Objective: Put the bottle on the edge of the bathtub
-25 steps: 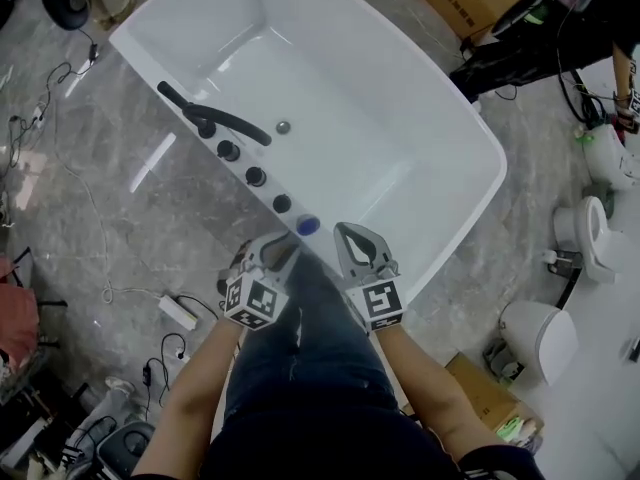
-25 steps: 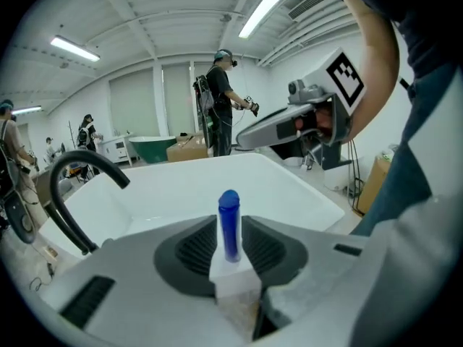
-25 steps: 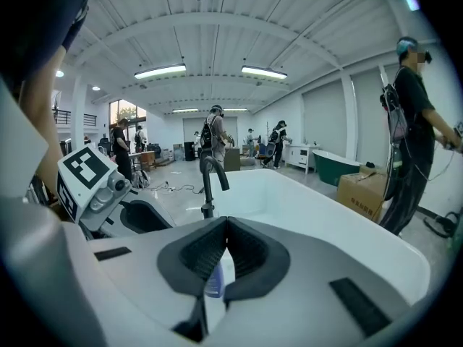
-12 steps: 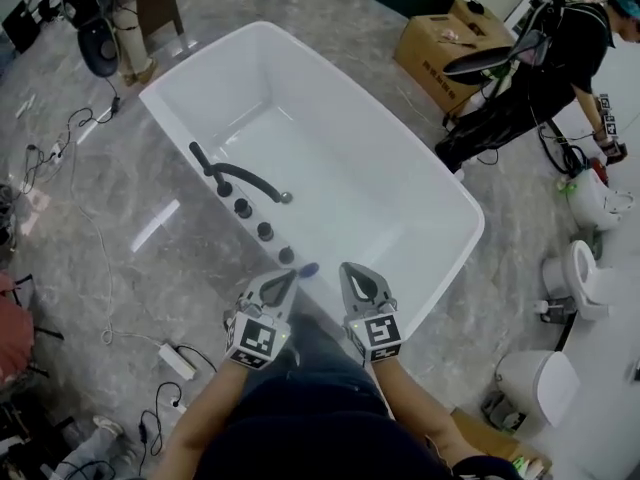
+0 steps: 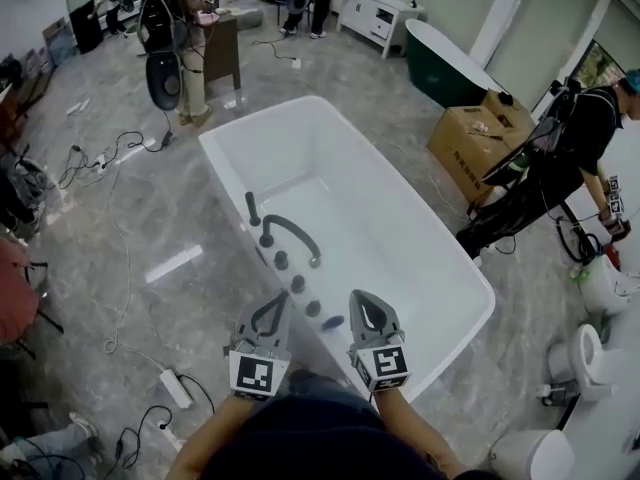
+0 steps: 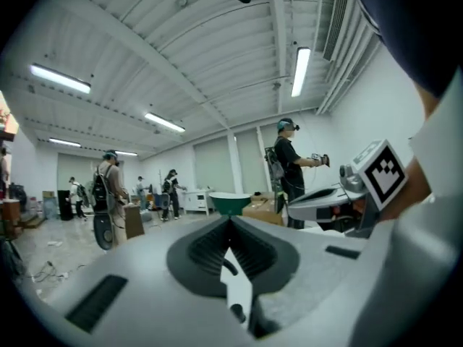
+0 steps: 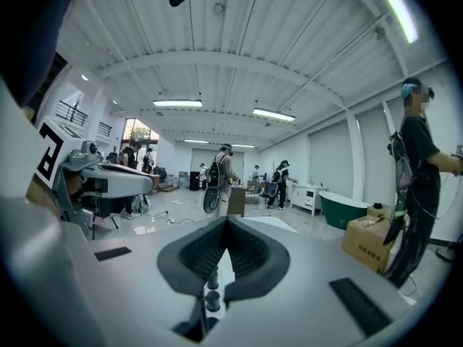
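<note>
A grey marbled floor (image 5: 150, 228) runs through a wide hall under a ribbed white ceiling with strip lights. Nearest the person, the grey left gripper (image 5: 278, 308) and the grey right gripper (image 5: 362, 308) are held side by side, pointing away and roughly level. Each one's own view shows its ribbed pads meeting at the tip with nothing between them, so both claws are clenched and empty.

Just past them, the small blue-capped bottle (image 5: 333, 321) sits on the near left rim of the white rectangular bathtub (image 5: 350, 208). From above it shows between the two tips, closer to the right one, and neither claw touches it. Only its cap is seen, almost end-on, so its long axis seems to stand upright, though its body is too small to make out. With the bottle on the edge, the placing looks done, and any further reach would fall to the right hand, forward and down.

Farther along the same rim stand three black round knobs (image 5: 297, 284) and a black curved faucet (image 5: 290, 233). Beyond the tub to the right are a brown cardboard box (image 5: 470, 143), a dark green bathtub (image 5: 445, 63) and a person in black (image 5: 560, 168).
</note>
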Available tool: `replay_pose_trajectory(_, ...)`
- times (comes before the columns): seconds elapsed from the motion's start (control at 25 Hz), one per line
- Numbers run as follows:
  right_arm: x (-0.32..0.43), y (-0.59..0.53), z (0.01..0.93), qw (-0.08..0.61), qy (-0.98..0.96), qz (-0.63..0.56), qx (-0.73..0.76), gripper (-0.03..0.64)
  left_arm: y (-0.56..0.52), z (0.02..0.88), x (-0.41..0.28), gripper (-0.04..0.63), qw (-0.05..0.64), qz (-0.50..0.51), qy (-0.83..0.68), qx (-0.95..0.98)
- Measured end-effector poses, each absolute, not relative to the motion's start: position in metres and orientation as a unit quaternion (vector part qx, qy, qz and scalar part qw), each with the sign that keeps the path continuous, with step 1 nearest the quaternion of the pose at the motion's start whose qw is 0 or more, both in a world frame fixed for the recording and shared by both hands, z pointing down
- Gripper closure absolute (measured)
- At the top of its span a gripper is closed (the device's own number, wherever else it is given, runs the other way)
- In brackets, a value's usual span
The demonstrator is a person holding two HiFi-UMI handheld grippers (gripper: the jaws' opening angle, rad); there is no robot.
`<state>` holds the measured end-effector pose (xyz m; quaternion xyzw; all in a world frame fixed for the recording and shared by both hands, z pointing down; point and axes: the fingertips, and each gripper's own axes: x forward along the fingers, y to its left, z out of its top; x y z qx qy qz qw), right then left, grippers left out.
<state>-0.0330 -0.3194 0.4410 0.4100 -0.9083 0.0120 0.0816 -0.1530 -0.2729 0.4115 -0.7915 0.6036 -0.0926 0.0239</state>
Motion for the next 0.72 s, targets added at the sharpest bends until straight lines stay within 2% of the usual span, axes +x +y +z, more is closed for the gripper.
replay_pose_trajectory(0.32,-0.131,-0.311,0.373,0.021,-0.952,-0.052,0.303,0.600,-0.223,0.350,-0.249,0.594,0.066,-0.067,0.728,-0.679)
replay_pose_trajectory(0.48,-0.198,-0.293,0.331,-0.012,-0.972,-0.079,0.222,0.600,-0.186,0.333,-0.304,0.594,0.065,-0.070,0.790,-0.606)
replay_pose_trajectory(0.72,-0.252,-0.237,0.296,-0.039,-0.984,-0.090,0.150,0.600,-0.116,0.317,-0.350,0.594,0.070,-0.081,0.836,-0.538)
